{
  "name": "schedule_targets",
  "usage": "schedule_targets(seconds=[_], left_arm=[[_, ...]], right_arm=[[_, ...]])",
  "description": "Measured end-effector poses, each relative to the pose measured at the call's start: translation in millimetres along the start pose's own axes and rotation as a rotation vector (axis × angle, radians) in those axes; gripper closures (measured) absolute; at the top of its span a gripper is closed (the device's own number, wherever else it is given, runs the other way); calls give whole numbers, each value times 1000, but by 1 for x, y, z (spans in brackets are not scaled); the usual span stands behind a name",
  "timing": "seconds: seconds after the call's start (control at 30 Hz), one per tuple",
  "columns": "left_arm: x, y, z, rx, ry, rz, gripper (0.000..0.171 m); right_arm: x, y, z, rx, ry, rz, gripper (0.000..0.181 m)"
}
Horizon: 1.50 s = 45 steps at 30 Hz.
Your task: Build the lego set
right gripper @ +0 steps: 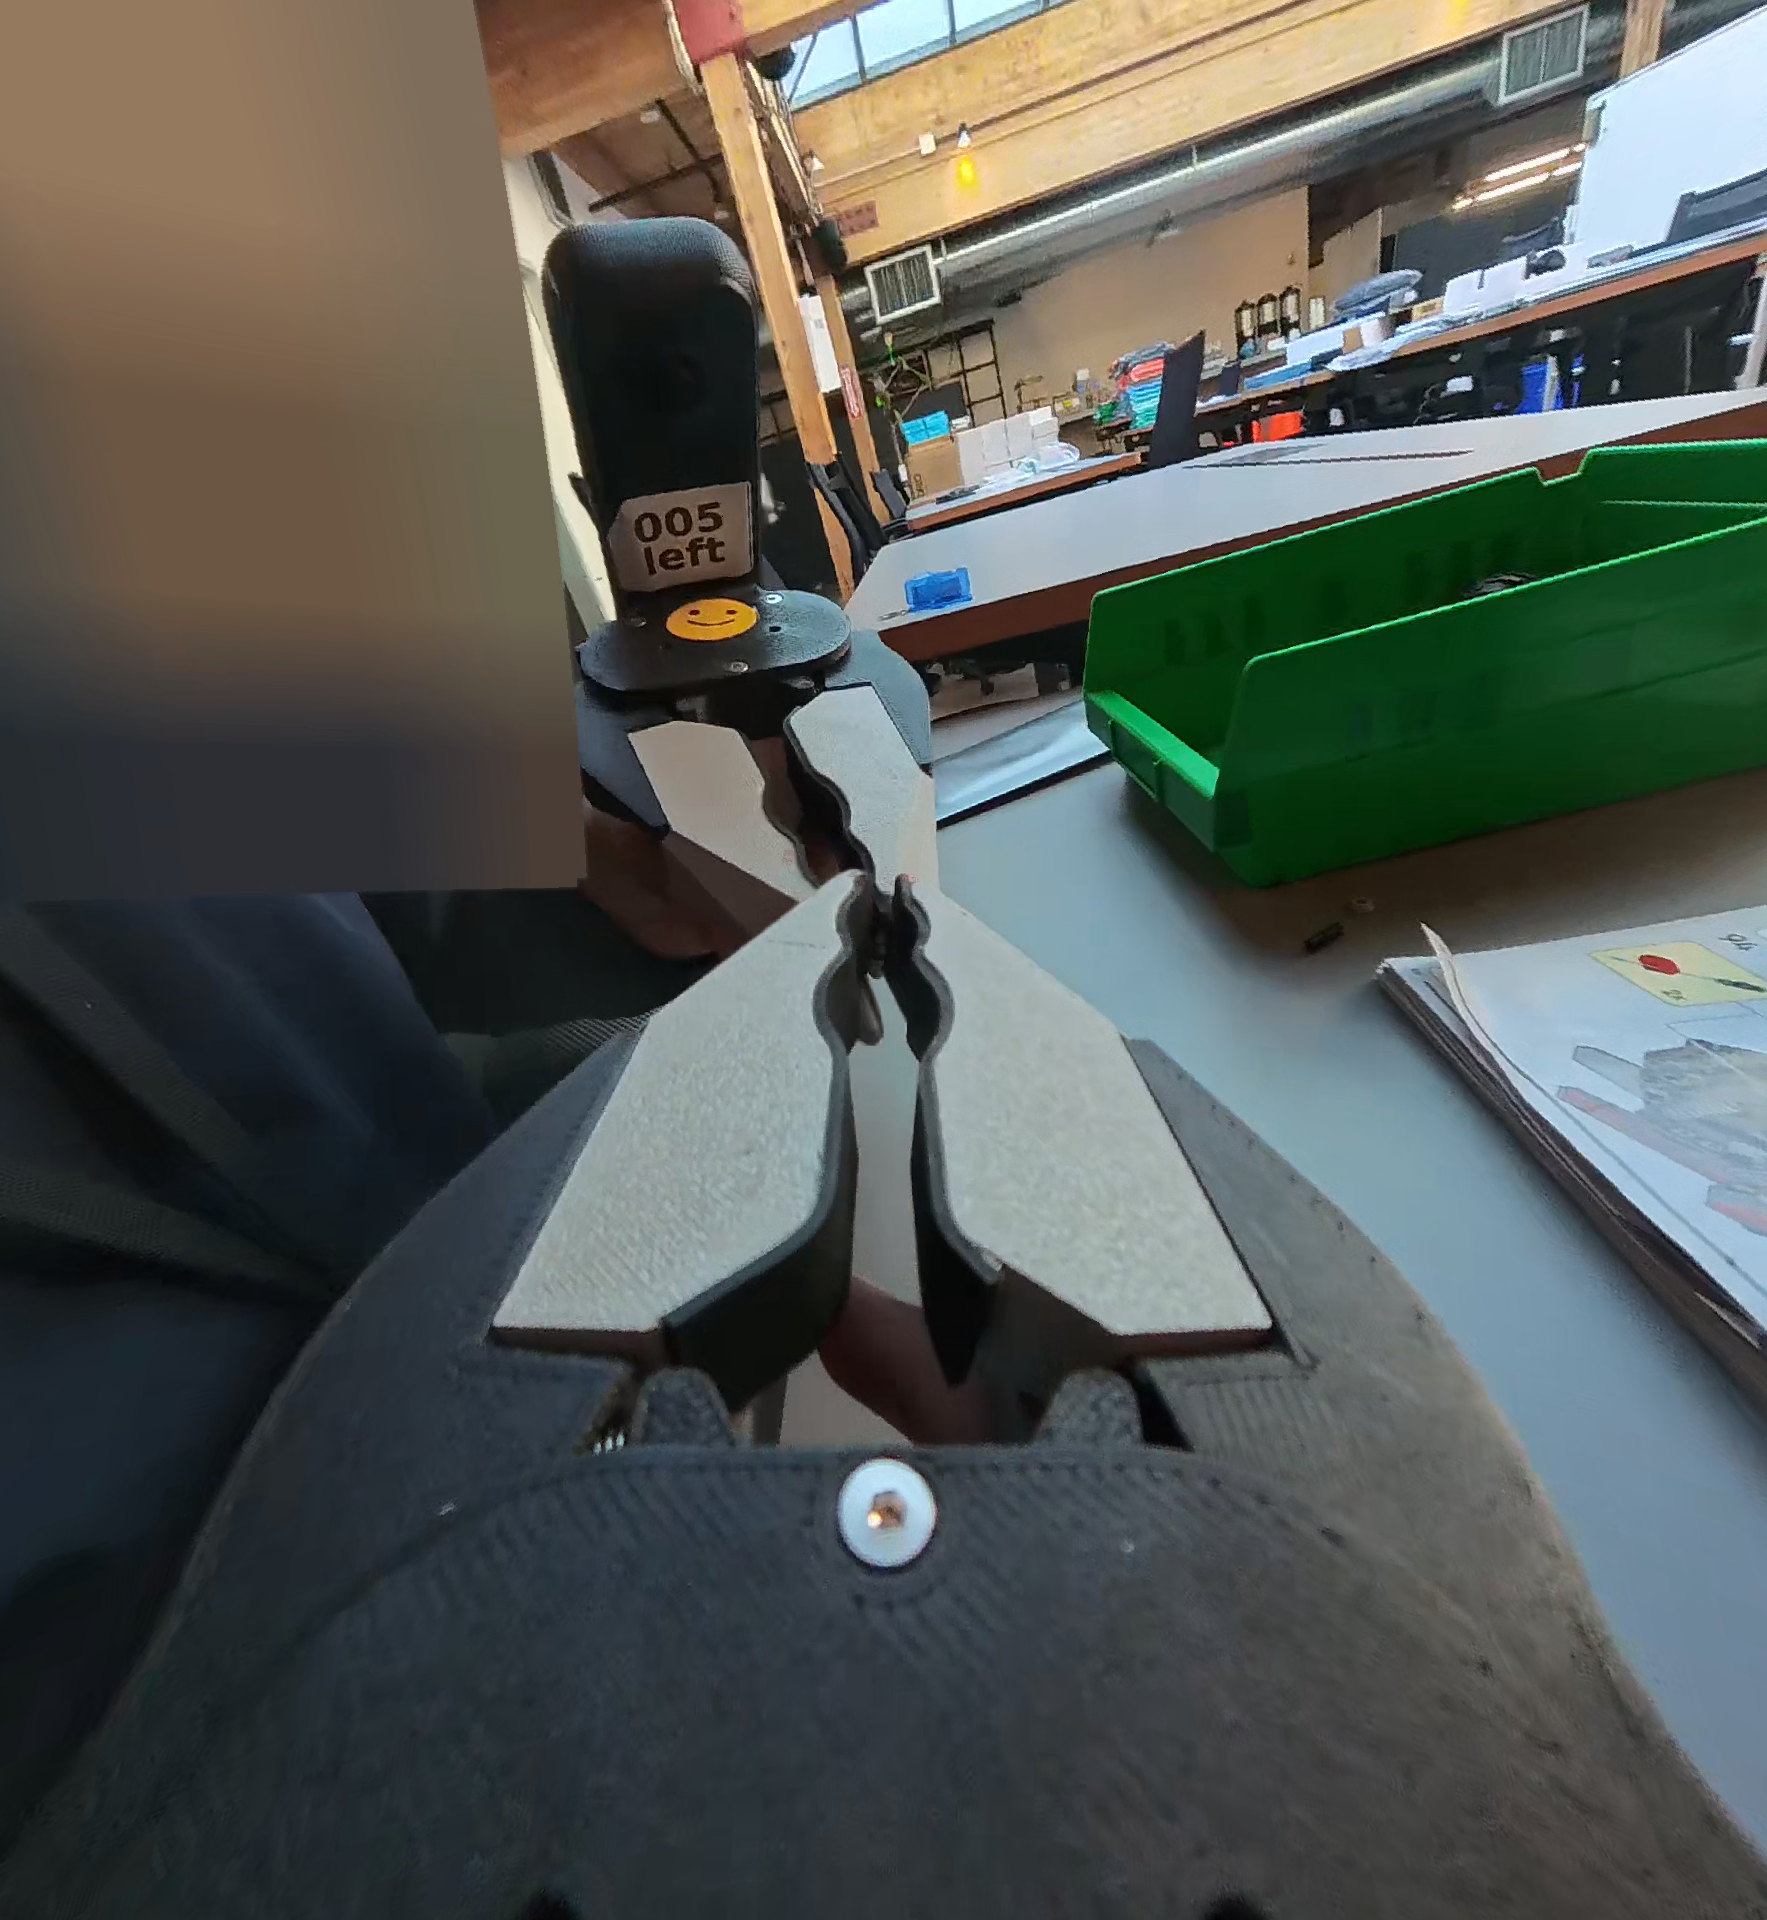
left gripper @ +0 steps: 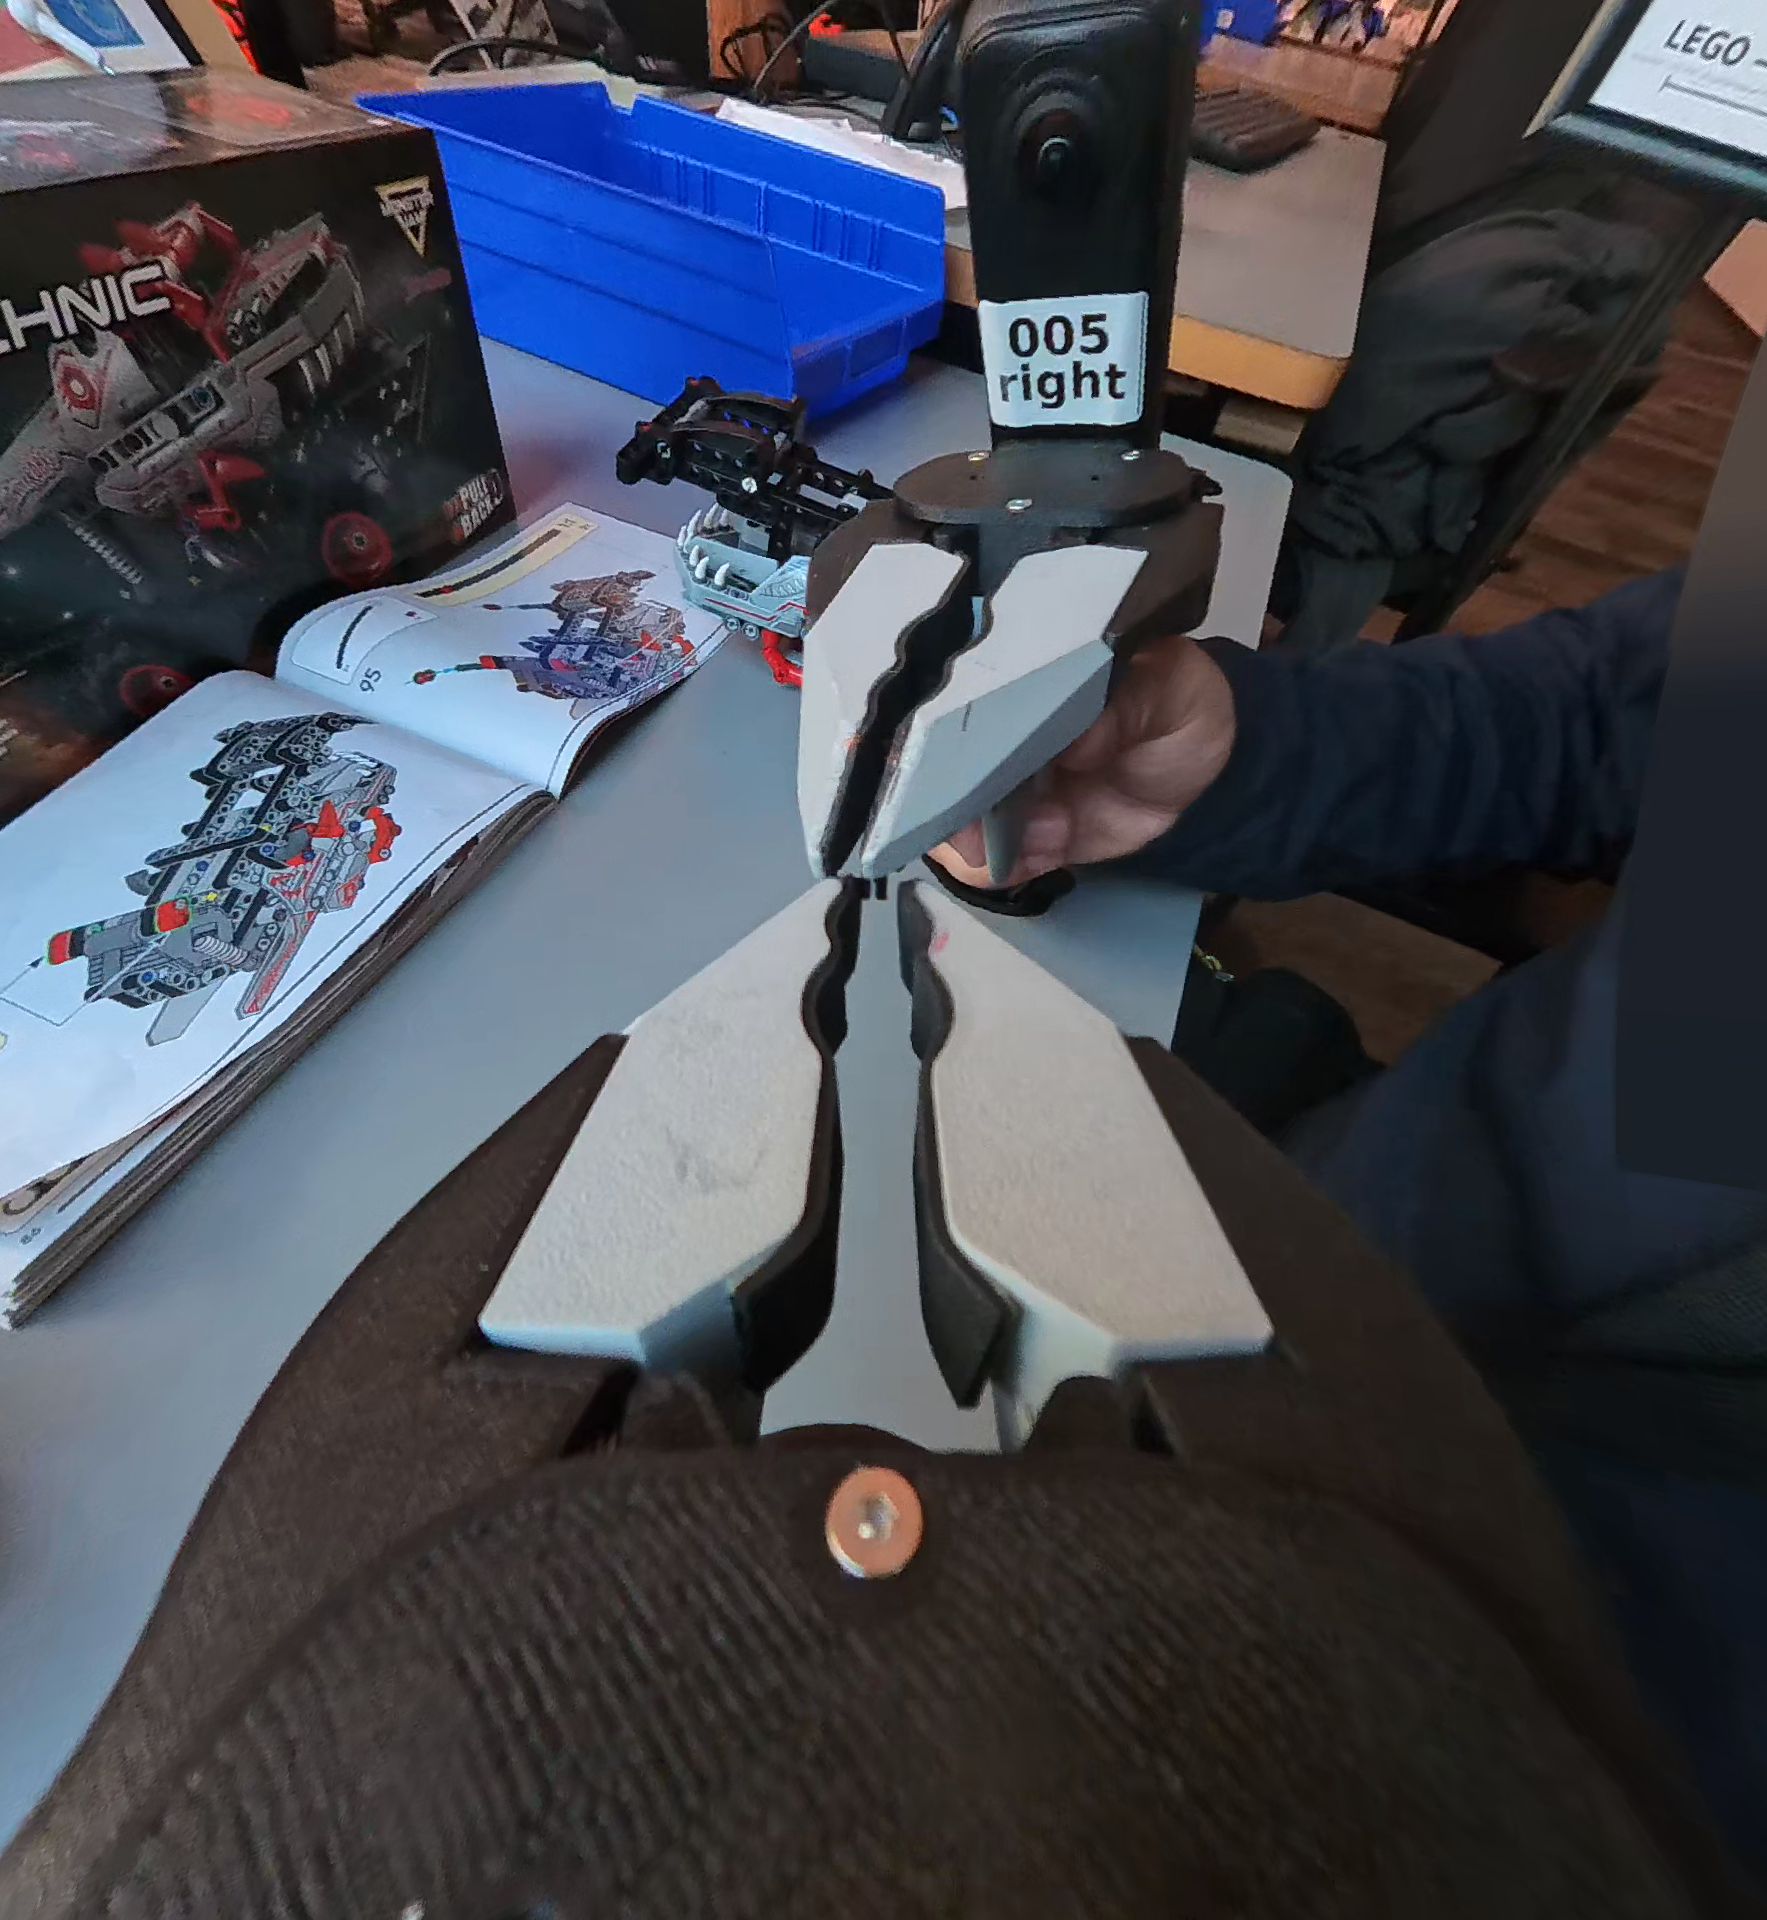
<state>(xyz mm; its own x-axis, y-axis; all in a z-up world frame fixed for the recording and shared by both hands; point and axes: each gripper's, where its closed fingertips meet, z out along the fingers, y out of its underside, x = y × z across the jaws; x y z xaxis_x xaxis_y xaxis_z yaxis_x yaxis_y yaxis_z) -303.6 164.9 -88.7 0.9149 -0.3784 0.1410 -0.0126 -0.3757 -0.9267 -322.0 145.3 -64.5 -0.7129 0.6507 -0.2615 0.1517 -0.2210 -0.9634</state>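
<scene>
Above the table edge, tip to tip
My right gripper (right gripper: 884, 920) pinches a small dark piece (left gripper: 874, 886); my left gripper (left gripper: 871, 902), slightly parted, should close squarely.

Blue bin (left gripper: 692, 239) at rear of grey counter (left gripper: 598, 935). Green bin (right gripper: 1481, 644) on counter, tilted open toward camera. Small blue box (right gripper: 937, 588) on farther table. Dark jacket (left gripper: 1481, 343) over chair.
</scene>
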Motion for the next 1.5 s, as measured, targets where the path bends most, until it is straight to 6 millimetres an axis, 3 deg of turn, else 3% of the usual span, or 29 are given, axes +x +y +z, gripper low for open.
schedule_targets(seconds=[0.33, 0.57, 0.73, 0.93, 1.07, 1.13, 1.17, 1.33, 1.43, 1.5], left_arm=[[-2, -2, 0, 7, -101, 148, 171], [-2, -4, 3, 48, -20, 4, 171], [-1, 5, 1, 0, -26, 63, 171], [-11, 14, -7, 12, -67, 8, 171], [-15, 24, -14, 31, -48, -27, 171], [-22, 24, -25, 87, -68, -32, 171], [-24, 33, -28, 45, -78, -14, 171], [-24, 48, -39, 26, -72, -20, 171], [-27, 42, -45, 54, -71, -16, 171], [-27, 41, -46, 61, -68, -13, 171]], right_arm=[[-4, -4, 0, 35, -16, 17, 181], [2, -3, -3, 76, -82, 186, 181], [1, 4, 0, 48, -111, 223, 181], [6, 11, 13, -37, -12, 55, 181], [9, 18, 26, -80, -36, 103, 181], [10, 13, 30, -46, -50, 147, 175], [10, 12, 31, -42, -58, 152, 175], [18, 26, 37, -116, -46, 148, 152], [15, 32, 44, -150, -70, 130, 174], [12, 31, 48, -148, -83, 112, 176]])
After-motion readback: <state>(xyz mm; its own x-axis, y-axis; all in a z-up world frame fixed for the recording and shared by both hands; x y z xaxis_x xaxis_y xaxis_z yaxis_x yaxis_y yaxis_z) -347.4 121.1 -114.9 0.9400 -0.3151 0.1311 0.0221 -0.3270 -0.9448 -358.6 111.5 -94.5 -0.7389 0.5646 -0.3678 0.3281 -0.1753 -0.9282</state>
